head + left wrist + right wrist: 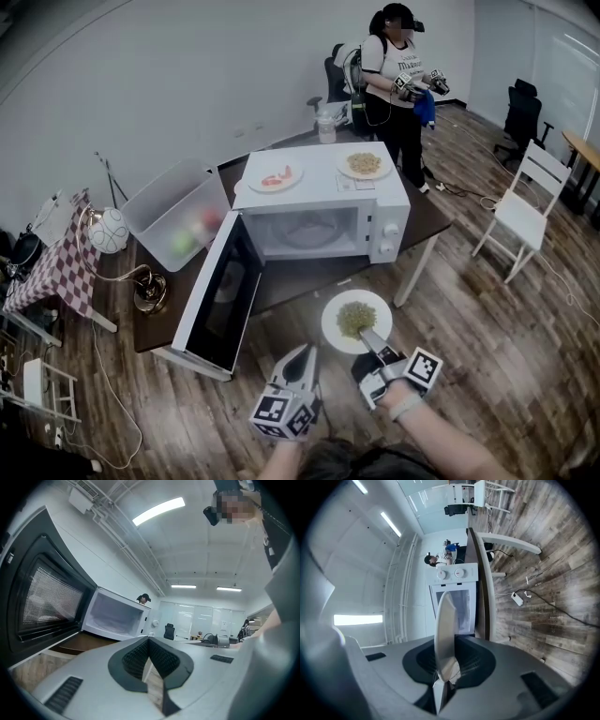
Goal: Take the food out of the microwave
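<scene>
The white microwave stands on a dark table with its door swung wide to the left and its cavity showing no dish. A white plate of greenish food hangs in front of the microwave, below the table's edge. My right gripper is shut on the plate's near rim. In the right gripper view the plate stands edge-on between the jaws, with the microwave behind. My left gripper hovers left of the plate, shut and holding nothing; its view shows the microwave and the door.
Two more plates of food rest on top of the microwave. A clear plastic bin sits at the table's left end. A person stands behind the table, and a white chair stands to the right.
</scene>
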Tool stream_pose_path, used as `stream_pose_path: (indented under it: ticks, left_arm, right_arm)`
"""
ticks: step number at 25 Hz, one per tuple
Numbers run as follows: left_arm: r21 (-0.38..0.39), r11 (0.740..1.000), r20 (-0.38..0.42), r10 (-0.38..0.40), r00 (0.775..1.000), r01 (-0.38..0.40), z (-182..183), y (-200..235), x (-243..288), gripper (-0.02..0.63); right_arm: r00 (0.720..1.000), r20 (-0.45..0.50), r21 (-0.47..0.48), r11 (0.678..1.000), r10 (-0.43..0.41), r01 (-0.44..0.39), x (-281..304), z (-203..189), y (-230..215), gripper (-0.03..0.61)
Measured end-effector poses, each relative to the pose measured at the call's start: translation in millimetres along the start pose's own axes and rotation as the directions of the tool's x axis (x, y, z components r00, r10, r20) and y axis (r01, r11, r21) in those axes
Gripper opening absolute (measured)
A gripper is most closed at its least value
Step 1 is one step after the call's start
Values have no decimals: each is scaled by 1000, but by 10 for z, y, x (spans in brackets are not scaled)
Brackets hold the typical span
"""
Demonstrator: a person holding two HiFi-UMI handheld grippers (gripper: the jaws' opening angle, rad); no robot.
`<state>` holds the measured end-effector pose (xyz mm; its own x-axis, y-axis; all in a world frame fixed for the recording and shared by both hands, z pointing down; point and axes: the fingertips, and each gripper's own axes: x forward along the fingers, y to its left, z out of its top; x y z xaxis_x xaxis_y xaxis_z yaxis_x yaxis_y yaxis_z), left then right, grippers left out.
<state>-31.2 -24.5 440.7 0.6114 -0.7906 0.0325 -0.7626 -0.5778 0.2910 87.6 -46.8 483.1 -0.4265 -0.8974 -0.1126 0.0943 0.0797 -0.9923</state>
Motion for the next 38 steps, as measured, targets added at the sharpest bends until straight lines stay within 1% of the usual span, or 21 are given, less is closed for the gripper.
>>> stream_pose_path:
  ticks: [12,19,27,38]
  left_arm:
    - [2,1000,-9,25,1000,-25,-47,-33,-124,2]
    - [-8,999,-11,32,999,-33,-81,-282,-281,2]
    - [-15,998,-13,53,998,-53,-130,-460,-504,2]
    - [-20,998,-14,65,998,-65,-213,-749,-768,2]
  right_arm:
    - [1000,-9,23,1000,-14,14,-200,-75,-72,58]
    - [999,-31,36,999,-12,13,-432,-146,44,58]
    - [999,-47,36,999,-9,11,-731,-221,133,58]
    - [995,-99,35,999,-7,11,-1040,-400,210,58]
